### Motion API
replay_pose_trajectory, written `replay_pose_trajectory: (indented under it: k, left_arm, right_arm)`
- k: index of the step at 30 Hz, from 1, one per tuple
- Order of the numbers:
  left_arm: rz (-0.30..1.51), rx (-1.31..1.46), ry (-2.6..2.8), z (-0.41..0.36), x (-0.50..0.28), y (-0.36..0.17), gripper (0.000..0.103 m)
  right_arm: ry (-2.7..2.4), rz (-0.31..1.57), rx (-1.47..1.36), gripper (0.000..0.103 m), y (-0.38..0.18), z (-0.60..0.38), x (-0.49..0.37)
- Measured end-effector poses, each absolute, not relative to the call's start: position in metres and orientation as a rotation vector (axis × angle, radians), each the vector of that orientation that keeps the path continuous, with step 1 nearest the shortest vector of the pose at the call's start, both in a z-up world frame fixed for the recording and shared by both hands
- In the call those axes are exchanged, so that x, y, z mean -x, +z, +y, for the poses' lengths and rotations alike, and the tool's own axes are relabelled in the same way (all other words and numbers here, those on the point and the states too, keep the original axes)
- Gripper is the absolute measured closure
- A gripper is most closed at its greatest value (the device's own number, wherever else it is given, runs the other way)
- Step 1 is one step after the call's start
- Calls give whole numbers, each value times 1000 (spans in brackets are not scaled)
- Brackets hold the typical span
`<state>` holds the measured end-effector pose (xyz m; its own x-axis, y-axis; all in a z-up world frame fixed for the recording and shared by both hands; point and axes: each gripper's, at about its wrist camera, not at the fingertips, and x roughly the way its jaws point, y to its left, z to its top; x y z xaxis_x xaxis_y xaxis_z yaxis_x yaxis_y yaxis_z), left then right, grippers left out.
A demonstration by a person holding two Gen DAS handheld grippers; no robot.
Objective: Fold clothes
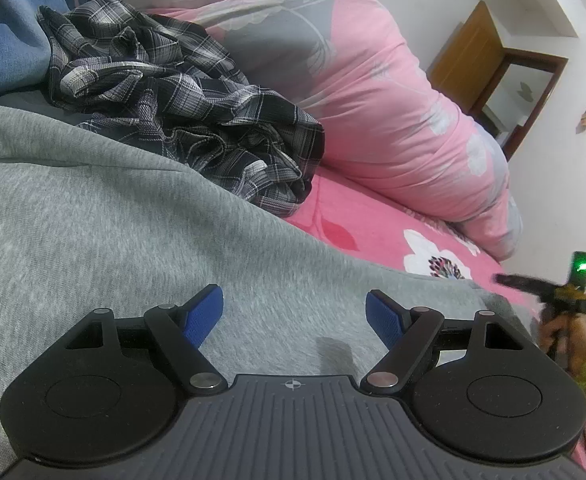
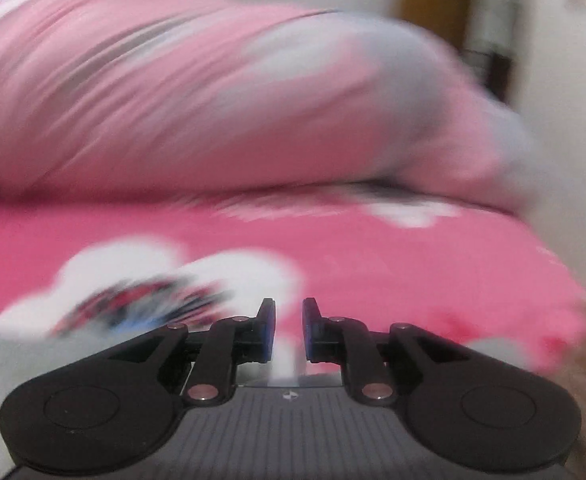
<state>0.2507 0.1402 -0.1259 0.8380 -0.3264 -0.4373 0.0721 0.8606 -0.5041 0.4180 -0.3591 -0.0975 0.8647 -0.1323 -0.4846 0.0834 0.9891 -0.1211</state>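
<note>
On the pink floral bedsheet (image 1: 373,216), the soft, limp grey fleece sweatshirt (image 1: 113,208) — under the spread, empty left gripper (image 1: 295,312) — is best pinched at its hem edge, while the right gripper (image 2: 289,320) is seen narrowly parted, pinching nothing.

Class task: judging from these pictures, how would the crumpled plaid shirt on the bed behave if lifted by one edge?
The plaid shirt lies in loose, deep creases, so it is probably floppy and would drape. Its thin-looking weave suggests little weight. Bunched folds may unravel unevenly.

Pink floral bed (image 1: 373,224), piled pink quilt (image 1: 393,120), white wall (image 1: 573,152), wood door (image 1: 465,52)
</note>
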Motion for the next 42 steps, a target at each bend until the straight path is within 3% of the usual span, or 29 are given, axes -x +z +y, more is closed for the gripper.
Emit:
replay_pose_trajectory:
  k: [4,10,14,15,16,19,22,29,35,42]
  left_arm:
    - [541,495,-220,140,-251,-126,24]
    - [542,496,-221,140,-251,-125,24]
    - [542,499,-222,141,-252,-126,24]
    - [542,499,-222,141,-252,-126,24]
    - [542,499,-223,141,-252,-126,24]
    - [540,502,-224,142,-252,-126,24]
    - [540,506,-226,142,-251,-126,24]
    - [540,509,-227,142,-250,-127,24]
    - [542,508,-227,142,-251,-126,24]
    - [542,507,-226,142,-251,-126,23]
  right_arm:
    - [-197,486,7,88,-75,-404,-395]
    - [-130,584,16,87,-86,-410,-380]
    - [-26,630,108,67,-93,-390,-391]
    - [8,644,202,60,-96,-379,-396]
    - [39,661,329,59,-100,-367,-400]
    - [81,701,652,59,-111,-342,-417]
    - [122,730,737,59,-114,-334,-431]
    - [178,820,661,75,-126,-343,-392]
    - [124,756,603,75,-135,-350,-347]
    - [67,855,385,75,-123,-363,-353]
